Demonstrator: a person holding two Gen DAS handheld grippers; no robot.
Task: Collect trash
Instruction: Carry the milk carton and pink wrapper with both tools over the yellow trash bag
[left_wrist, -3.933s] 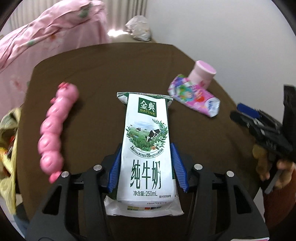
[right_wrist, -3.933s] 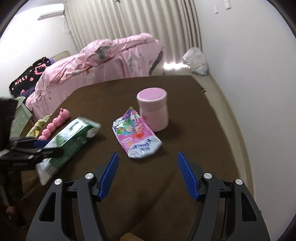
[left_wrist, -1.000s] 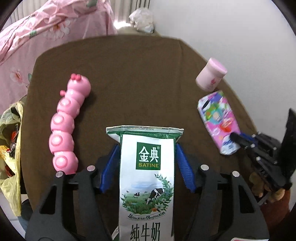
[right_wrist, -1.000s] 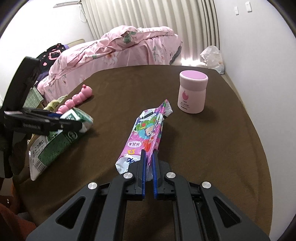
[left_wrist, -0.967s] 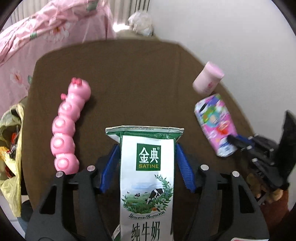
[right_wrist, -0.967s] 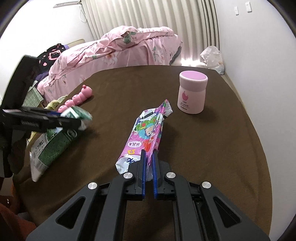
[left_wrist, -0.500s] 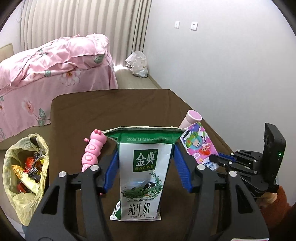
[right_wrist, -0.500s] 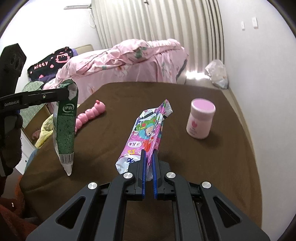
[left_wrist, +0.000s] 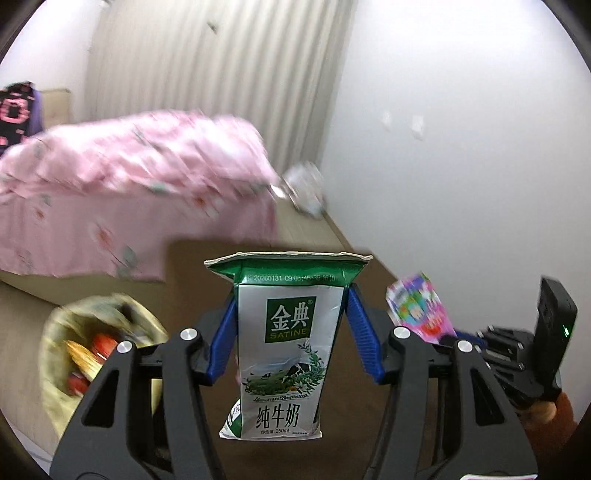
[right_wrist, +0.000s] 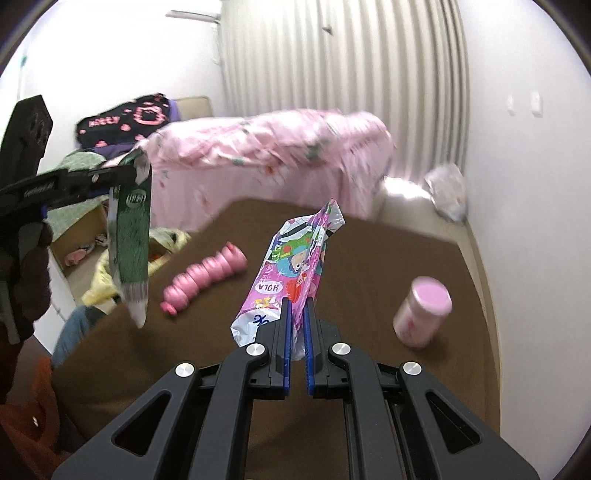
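Left hand-held gripper (left_wrist: 290, 334) clamped on upright milk carton (left_wrist: 282, 354), lifted above brown tabletop (right_wrist: 369, 258). Right hand-held gripper (right_wrist: 297, 328) pinched tight on pink snack wrapper (right_wrist: 291, 269), likewise aloft. Yellow trash bag (left_wrist: 55, 354) lower left.

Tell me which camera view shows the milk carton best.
The left wrist view: the milk carton faces the camera, label readable, hanging between the left gripper fingers. The right wrist view shows the carton only edge-on and blurred at the frame's left, dangling above the table edge.
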